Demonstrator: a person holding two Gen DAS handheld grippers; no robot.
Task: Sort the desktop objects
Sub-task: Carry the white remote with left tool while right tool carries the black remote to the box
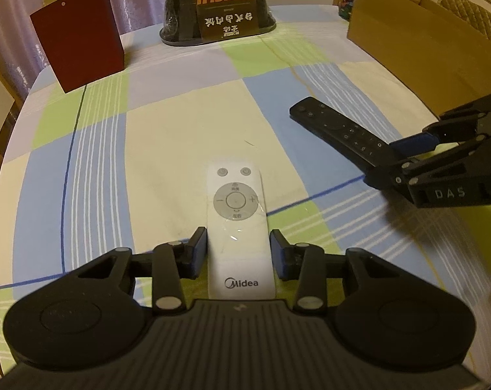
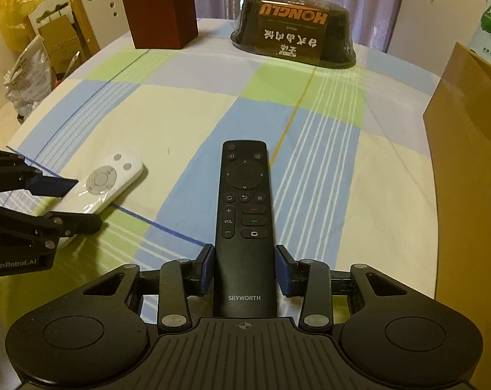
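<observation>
A white Midea remote (image 1: 235, 227) lies flat on the checked tablecloth, pointing away from me. My left gripper (image 1: 239, 253) straddles its near half, blue pads close on each side, with a thin gap at the right pad. A black Skyworth remote (image 2: 244, 195) lies to the right, and my right gripper (image 2: 244, 269) straddles it the same way, slim gaps at both pads. The left wrist view shows the black remote (image 1: 330, 130) and the right gripper (image 1: 391, 162) at the right. In the right wrist view the white remote (image 2: 112, 182) and left gripper (image 2: 83, 203) sit at the left.
A dark red box (image 1: 80, 39) stands at the back left. A black wrapped HONGLU package (image 1: 218, 13) sits at the back middle. A tall cardboard box (image 2: 472, 178) walls the right side. Beyond the round table's left edge are bags and boxes (image 2: 50, 42).
</observation>
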